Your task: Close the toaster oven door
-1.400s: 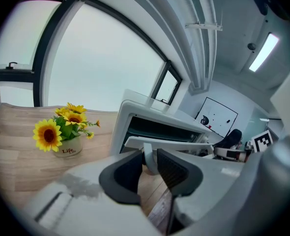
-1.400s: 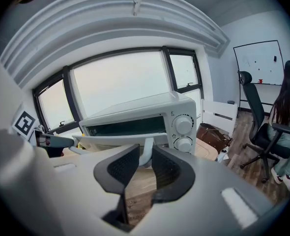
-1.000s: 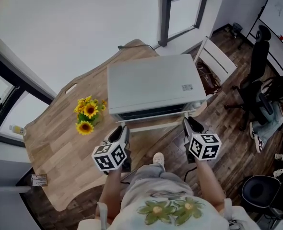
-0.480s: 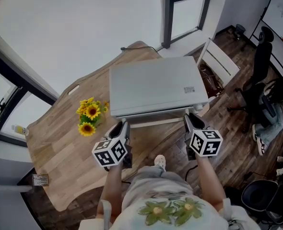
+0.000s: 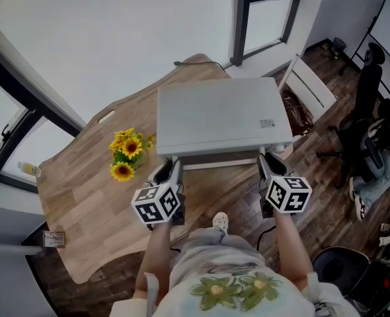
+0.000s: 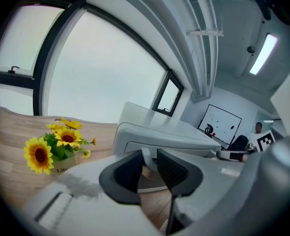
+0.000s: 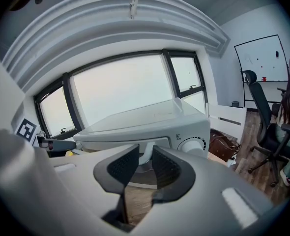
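We stand at the near edge of a wooden table (image 5: 82, 197) with a gripper in each hand, both pointed at the front of the toaster oven (image 5: 221, 117). The oven is a pale grey box on the far right part of the table, and its flat top faces up at us in the head view. Its door is up against the front, or very nearly so. We cannot tell whether a thin gap remains along the top edge.

The door's white handle bar (image 5: 218, 166) runs left to right just in front of the oven's near edge. Our left gripper (image 5: 170, 168) meets the bar at its left end and our right gripper (image 5: 266, 163) meets it at its right end.

In the left gripper view the two dark fingers stand a little apart with the white handle filling the gap between them, so this gripper is clamped on the handle. The right gripper view shows the same: the ribbed pads are closed on the white handle, with the oven's round knob (image 7: 191, 144) just to the right of them.

A small bunch of sunflowers (image 5: 127, 156) stands on the table left of the oven, near the left gripper but apart from it. A white chair (image 5: 307, 84) stands on the dark wood floor to the right of the oven.
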Motion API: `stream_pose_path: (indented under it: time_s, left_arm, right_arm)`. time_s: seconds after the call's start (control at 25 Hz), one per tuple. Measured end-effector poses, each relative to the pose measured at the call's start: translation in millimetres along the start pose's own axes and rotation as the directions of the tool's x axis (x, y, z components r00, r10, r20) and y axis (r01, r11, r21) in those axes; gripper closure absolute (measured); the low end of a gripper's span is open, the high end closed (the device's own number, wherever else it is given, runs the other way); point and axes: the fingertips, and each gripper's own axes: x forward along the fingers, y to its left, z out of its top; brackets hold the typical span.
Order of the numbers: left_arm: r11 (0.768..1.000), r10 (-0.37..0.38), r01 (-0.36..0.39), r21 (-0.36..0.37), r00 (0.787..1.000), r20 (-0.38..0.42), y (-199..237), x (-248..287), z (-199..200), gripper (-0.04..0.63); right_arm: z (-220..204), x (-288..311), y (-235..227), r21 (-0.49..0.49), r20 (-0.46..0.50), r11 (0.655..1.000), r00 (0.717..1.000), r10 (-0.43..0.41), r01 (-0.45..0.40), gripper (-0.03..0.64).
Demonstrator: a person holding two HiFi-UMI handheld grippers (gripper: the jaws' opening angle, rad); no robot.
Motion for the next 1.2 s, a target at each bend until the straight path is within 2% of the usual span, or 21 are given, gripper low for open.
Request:
stream_pose_path:
  time_s: [0.12,0.24,0.44,0.56,0.6,0.64,0.8,0.96,1.2]
  left_arm:
    - [0.997,-0.034,0.029,0.068,0.997,0.066,-1.8,-2.2,2.6,0.488]
    - [0.995,-0.069,0.06,0.075,0.989,0.128,-3.8,-8.7,5.5,0.472]
    - [0.993,-0.087,0.067,0.097,0.973,0.215,-11.9,-30.3,12.2,0.472]
    - [0.986,-0.118,0.084,0.141,0.96,0.254,-26.2,-49.1,13.5,0.472]
    - [0.983,-0.129,0.089,0.159,0.956,0.264,-32.5,-56.0,11.9,0.472]
    - [0.98,-0.137,0.09,0.179,0.952,0.273,-38.4,-62.7,10.0,0.48]
    - [0.968,-0.15,0.08,0.236,0.943,0.296,-56.9,-86.4,3.6,0.592]
    - [0.962,-0.179,0.108,0.25,0.943,0.282,-73.9,-101.8,-10.3,0.592]
    - [0.96,-0.181,0.109,0.259,0.945,0.272,-85.2,-122.2,-27.2,0.592]
  right_arm:
    - [2.3,-0.9,1.9,-0.074,0.027,0.997,1.0,0.004,-0.002,0.528]
    - [6.9,-5.4,5.5,-0.184,0.067,0.983,0.998,-0.015,0.027,0.529]
    - [14.8,-23.8,19.8,-0.211,0.173,0.977,0.985,0.012,0.026,0.531]
    - [11.4,-39.0,36.0,-0.24,0.205,0.971,0.978,0.037,0.014,0.574]
    - [9.0,-45.6,41.5,-0.25,0.211,0.968,0.976,0.047,0.007,0.618]
    - [6.5,-51.9,47.0,-0.258,0.214,0.966,0.975,0.059,-0.002,0.617]
    - [-1.5,-72.2,66.9,-0.257,0.222,0.966,0.97,0.098,-0.039,0.618]
    - [-10.9,-90.1,82.4,-0.272,0.216,0.96,0.967,0.136,-0.074,0.618]
    - [-27.0,-109.5,95.8,-0.29,0.196,0.952,0.967,0.16,-0.099,0.618]
